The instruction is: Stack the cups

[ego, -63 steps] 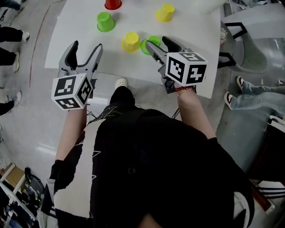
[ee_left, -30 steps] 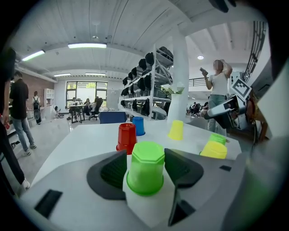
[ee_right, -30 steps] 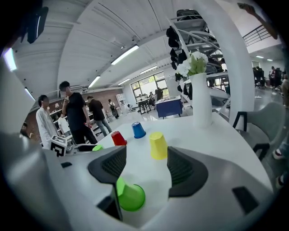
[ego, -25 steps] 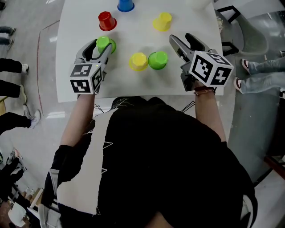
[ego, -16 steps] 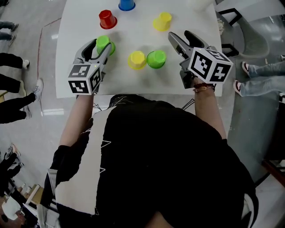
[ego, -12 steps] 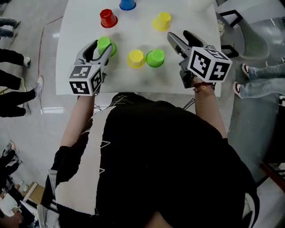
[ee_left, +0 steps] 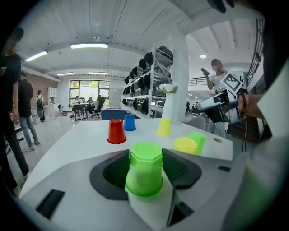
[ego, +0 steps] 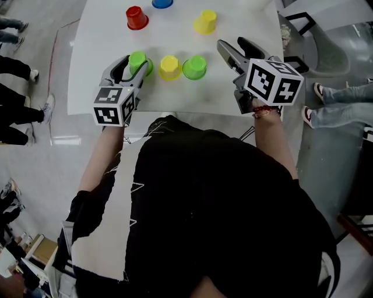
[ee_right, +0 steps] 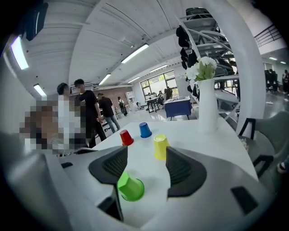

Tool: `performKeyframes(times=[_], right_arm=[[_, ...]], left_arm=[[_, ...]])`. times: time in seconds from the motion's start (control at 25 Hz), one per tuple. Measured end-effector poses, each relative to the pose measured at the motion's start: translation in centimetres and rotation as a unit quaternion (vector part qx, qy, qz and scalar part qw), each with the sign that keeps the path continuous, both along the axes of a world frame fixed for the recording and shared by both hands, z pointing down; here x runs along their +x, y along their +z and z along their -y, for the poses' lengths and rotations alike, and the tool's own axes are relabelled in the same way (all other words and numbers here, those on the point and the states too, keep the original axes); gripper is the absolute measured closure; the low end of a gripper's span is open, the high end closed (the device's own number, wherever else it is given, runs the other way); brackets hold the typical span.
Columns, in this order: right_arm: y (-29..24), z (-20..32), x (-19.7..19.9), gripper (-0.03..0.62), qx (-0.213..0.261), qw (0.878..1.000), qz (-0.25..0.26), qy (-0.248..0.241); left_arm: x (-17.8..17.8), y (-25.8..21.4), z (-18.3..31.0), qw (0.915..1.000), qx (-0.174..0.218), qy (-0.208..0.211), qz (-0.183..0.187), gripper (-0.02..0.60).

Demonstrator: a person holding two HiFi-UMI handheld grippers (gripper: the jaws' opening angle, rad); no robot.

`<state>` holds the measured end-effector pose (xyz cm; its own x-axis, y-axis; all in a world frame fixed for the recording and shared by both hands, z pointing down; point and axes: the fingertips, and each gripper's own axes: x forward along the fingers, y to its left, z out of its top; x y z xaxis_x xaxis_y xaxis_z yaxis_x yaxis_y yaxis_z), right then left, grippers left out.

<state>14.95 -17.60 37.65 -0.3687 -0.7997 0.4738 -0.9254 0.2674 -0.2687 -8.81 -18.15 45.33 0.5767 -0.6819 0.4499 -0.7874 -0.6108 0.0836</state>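
Observation:
On the white table [ego: 87, 70] my left gripper [ego: 129, 63] is shut on an upturned green cup [ego: 139, 62], whose sides [ee_left: 145, 169] both pads touch. Right beside it stand a yellow cup [ego: 169, 67] and a second green cup [ego: 194, 67]. My right gripper [ego: 230, 45] hovers open just right of that second green cup [ee_right: 131, 187], which sits low by its left jaw. Its jaws have just been closing a little, with nothing between the pads. Farther back stand a red cup [ego: 136, 17], a blue cup [ego: 161, 3] and another yellow cup [ego: 205, 21].
A tall white vase with flowers [ee_right: 208, 99] stands at the table's far right corner. People stand beside the table's left side [ee_right: 88, 113], and a person's legs [ego: 341, 113] and a chair [ego: 297, 61] are off the right edge.
The left gripper, open and empty off the table's edge at first, now holds the green cup and has carried it right, closer to the yellow cup. The right gripper has stayed nearly still.

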Motion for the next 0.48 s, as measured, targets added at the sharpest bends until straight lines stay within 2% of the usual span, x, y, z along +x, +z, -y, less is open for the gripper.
performKeyframes(times=[0.48], right_arm=[[0.1, -1.9, 1.2, 0.324, -0.003, 1.000, 0.000, -0.002]], left_arm=[[1.3, 0.4, -1.7, 0.9999, -0.002, 0.002, 0.017, 0.342]])
